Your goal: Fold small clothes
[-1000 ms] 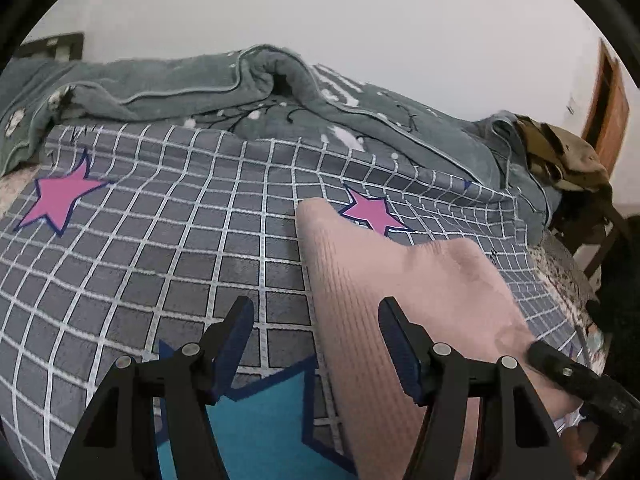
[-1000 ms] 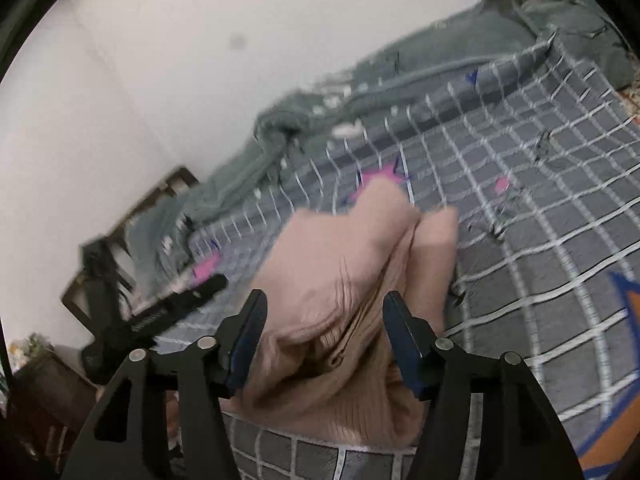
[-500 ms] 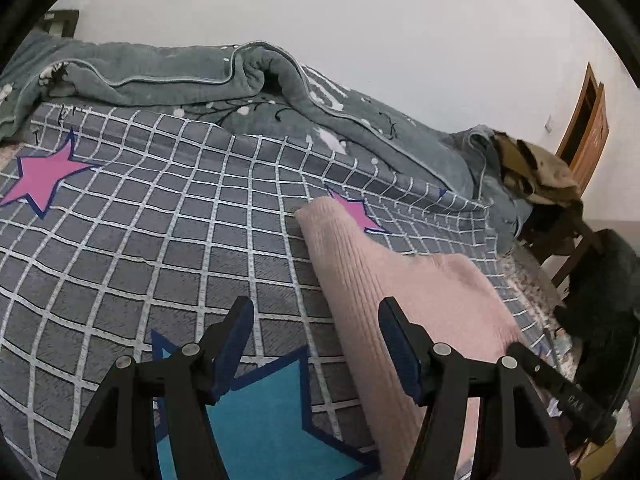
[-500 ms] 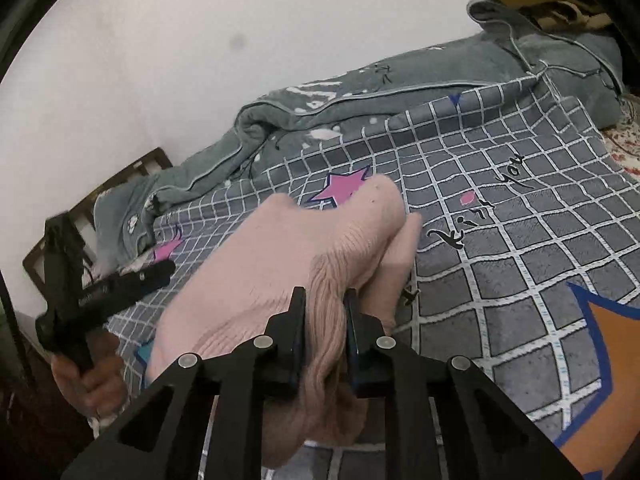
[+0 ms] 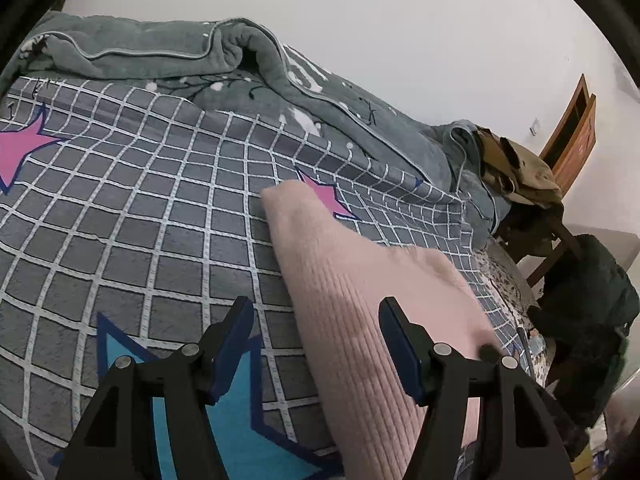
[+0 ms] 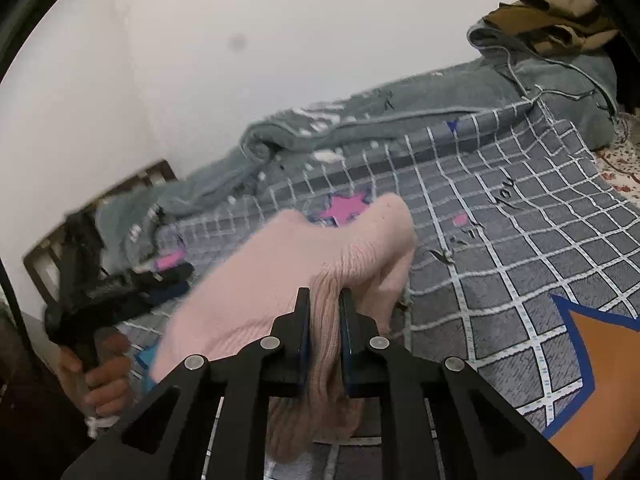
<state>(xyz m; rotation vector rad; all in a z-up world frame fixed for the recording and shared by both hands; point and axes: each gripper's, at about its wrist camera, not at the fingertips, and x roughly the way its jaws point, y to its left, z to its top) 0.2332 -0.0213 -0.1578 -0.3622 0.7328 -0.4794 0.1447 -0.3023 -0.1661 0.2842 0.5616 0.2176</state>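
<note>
A pink ribbed knit garment (image 5: 360, 288) lies bunched on a grey checked bedspread (image 5: 140, 220) with stars. In the right wrist view my right gripper (image 6: 325, 294) is closing its jaws, and its pads pinch a raised fold of the pink garment (image 6: 288, 264). My left gripper (image 5: 316, 308) stands open just above the bed. Its left finger is over the bedspread and its right finger over the garment's near edge, with nothing pressed. The left gripper (image 6: 120, 288) also shows in the right wrist view, held by a hand (image 6: 100, 384).
A rumpled grey blanket (image 5: 160, 48) runs along the wall at the back of the bed. A wooden chair piled with clothes (image 5: 516, 176) and a dark bag (image 5: 592, 300) stand past the bed's right edge. A dark wooden headboard (image 6: 40, 256) is at the left.
My right gripper's jaws went from wide apart to pinched on a fold of the pink garment, which now bunches up higher. The left gripper has turned a little and stays open.
</note>
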